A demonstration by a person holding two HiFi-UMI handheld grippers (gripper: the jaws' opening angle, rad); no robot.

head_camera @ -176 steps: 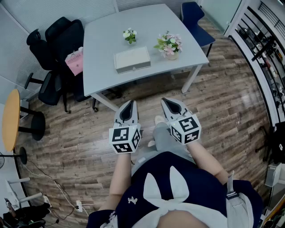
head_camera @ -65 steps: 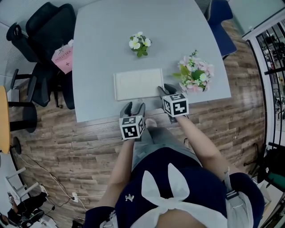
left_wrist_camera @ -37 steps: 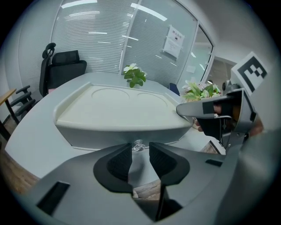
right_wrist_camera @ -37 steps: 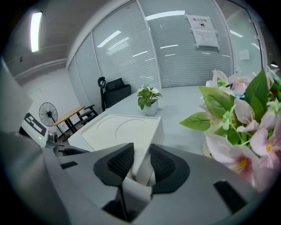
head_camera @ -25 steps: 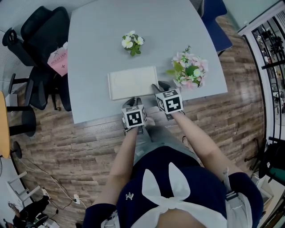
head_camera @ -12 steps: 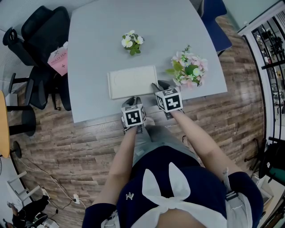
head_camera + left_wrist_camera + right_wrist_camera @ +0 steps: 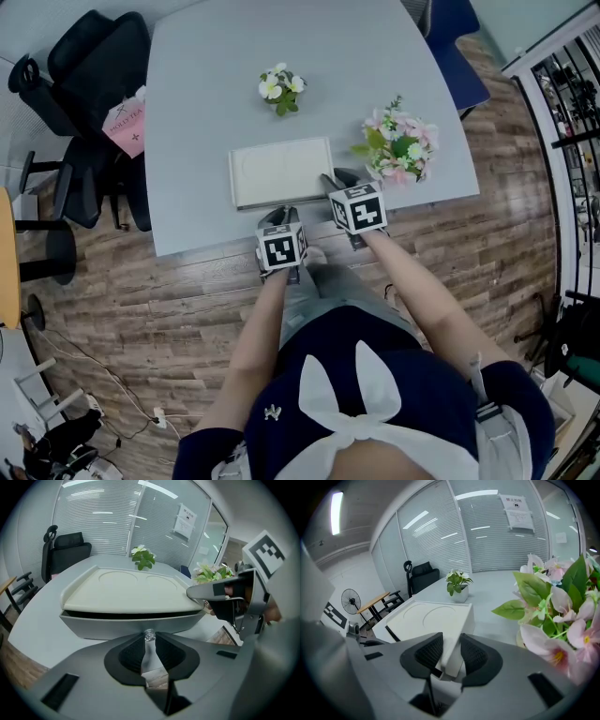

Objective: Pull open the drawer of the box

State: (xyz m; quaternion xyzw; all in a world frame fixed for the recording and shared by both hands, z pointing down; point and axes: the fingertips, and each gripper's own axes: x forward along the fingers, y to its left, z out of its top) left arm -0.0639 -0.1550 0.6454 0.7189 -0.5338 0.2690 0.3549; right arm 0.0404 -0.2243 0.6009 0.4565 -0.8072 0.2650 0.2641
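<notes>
A flat white box (image 7: 279, 171) lies on the grey table (image 7: 197, 141). In the left gripper view its drawer front (image 7: 117, 624) faces me under a dark slit. My left gripper (image 7: 149, 641) is shut on the small clear drawer knob (image 7: 149, 634); in the head view it (image 7: 278, 216) stands at the box's near side. My right gripper (image 7: 451, 660) is shut on the box's near right corner (image 7: 457, 634), which sits pinched between the ribbed pads (image 7: 474, 654). In the head view that gripper (image 7: 332, 182) is at the box's right end.
A small pot of white flowers (image 7: 281, 87) stands behind the box, and a pink bouquet (image 7: 398, 150) close to the right of my right gripper. Black office chairs (image 7: 89, 103) with a pink bag (image 7: 125, 124) stand left of the table, a blue chair (image 7: 455, 47) at the far right.
Earlier both grippers hung over the floor away from the table; they have come up to the box. Over the last second nothing has visibly moved.
</notes>
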